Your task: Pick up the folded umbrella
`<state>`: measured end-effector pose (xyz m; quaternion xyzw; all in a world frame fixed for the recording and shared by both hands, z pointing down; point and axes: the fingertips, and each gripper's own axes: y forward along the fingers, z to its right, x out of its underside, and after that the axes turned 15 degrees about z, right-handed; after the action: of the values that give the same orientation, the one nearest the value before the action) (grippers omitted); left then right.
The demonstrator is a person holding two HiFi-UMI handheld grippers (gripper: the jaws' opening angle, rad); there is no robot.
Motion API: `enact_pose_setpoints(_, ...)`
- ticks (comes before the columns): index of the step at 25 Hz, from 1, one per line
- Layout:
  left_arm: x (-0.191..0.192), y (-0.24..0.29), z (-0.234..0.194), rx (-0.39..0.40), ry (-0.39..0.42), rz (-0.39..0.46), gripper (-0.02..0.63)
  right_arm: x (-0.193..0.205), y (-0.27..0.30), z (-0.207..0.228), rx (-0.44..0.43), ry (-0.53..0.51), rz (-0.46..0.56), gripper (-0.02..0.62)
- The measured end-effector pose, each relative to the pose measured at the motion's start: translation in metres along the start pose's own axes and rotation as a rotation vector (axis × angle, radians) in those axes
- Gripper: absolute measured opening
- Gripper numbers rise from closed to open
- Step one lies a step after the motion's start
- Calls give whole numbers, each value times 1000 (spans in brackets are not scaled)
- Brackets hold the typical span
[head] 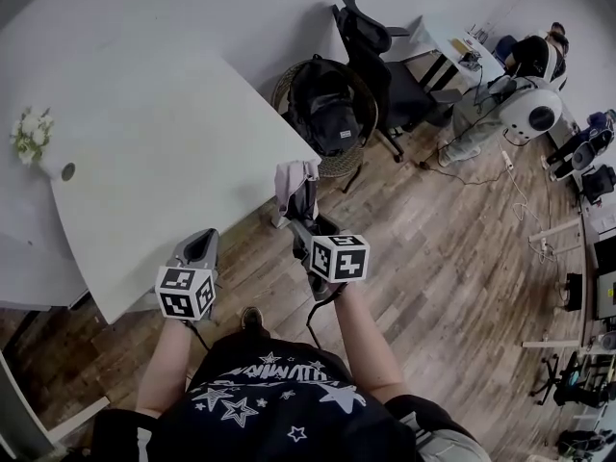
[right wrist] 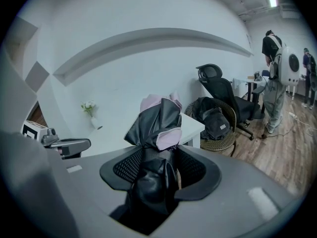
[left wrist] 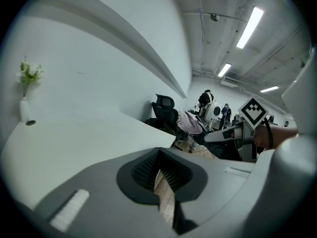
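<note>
My right gripper (head: 304,231) is shut on the folded umbrella (head: 295,187), a black and pale pink bundle. I hold it in the air beside the near corner of the white table (head: 164,152), above the wooden floor. In the right gripper view the umbrella (right wrist: 157,120) fills the gap between the jaws of the right gripper (right wrist: 159,153) and sticks up past them. My left gripper (head: 205,238) hovers at the table's near edge. In the left gripper view the left gripper (left wrist: 159,156) has its tips together and nothing in it. That view also shows the umbrella (left wrist: 188,123) off to the right.
A small vase of white flowers (head: 32,135) stands at the table's far left. A wicker chair with a black backpack (head: 325,112) and a black office chair (head: 380,51) stand past the table corner. A person (head: 531,70) stands by a desk at the far right.
</note>
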<state>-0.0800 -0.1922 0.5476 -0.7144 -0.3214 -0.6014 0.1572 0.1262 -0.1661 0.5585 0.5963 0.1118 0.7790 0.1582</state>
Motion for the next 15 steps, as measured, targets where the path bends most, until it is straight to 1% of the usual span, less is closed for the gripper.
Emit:
enact_pose_setpoints(4,4,-13,22,5,7,-3,3,7,-26,4,-8,-4,-6,233)
enact_pose_setpoints(15,14,-66,72,-23,18,0,3,36,-98,6,-31,5,-22,233)
